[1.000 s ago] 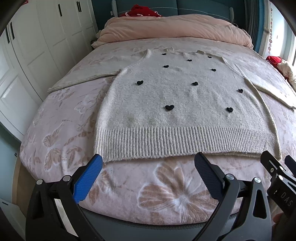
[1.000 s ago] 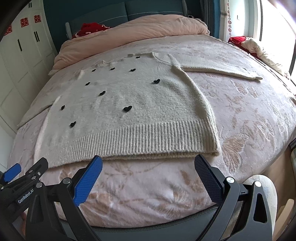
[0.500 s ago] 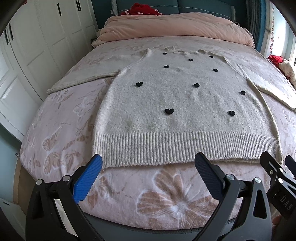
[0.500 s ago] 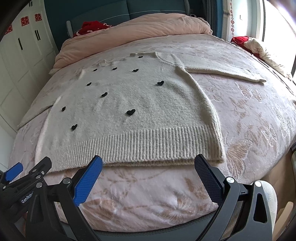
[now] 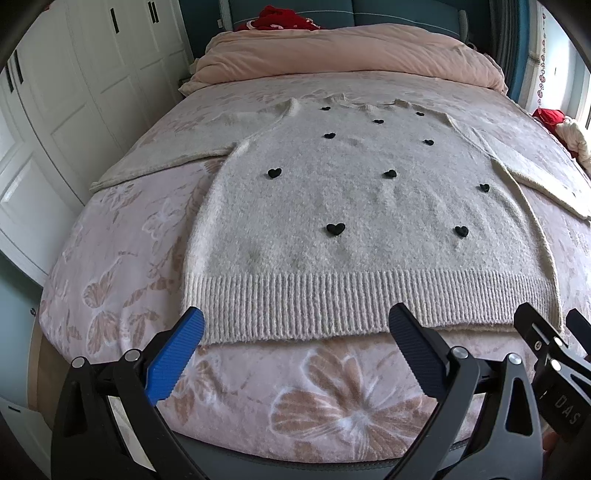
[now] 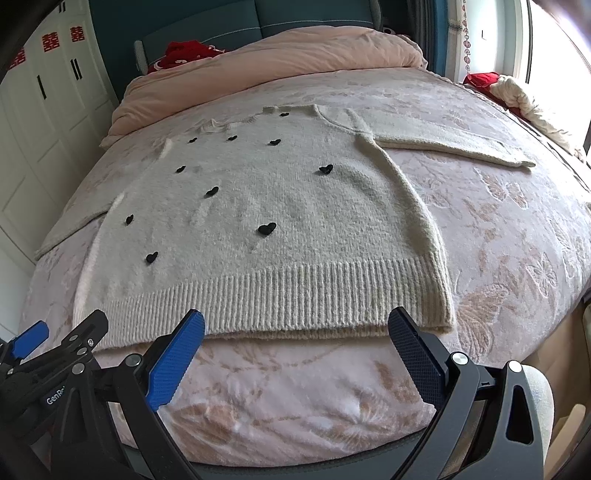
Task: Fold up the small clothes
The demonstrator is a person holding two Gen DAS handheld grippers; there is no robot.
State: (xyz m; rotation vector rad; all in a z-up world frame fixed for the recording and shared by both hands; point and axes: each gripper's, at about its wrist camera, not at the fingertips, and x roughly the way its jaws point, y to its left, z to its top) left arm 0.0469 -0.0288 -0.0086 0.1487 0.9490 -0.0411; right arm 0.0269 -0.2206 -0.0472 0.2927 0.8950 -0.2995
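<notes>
Sweater (image 5: 354,221) flat on the bed (image 5: 122,258), front side up, with little black hearts (image 5: 335,229) on it. Neck toward the pink blanket (image 5: 351,51) at the far end, ribbed bottom edge (image 5: 332,306) toward the near end of the bed. Long way of the body from near end to far end; sleeves out to both sides, across the bed.

Left gripper (image 5: 295,354) just short of the ribbed edge, fingers wide apart, holding nothing. Right gripper (image 6: 295,354) also just short of that edge, fingers wide apart, holding nothing. Side by side at the near end of the bed, each peeking into the other's view.

From the left gripper's camera: the left sleeve (image 5: 159,158) out toward the white closet doors (image 5: 74,92), fully in view. From the right gripper's camera: the right sleeve (image 6: 443,144) whole, out toward a bundle of cloth (image 6: 517,92) by the window, plus red paper signs (image 6: 50,42) on the closet. Red cloth (image 5: 280,20) past the pink blanket in both views.
</notes>
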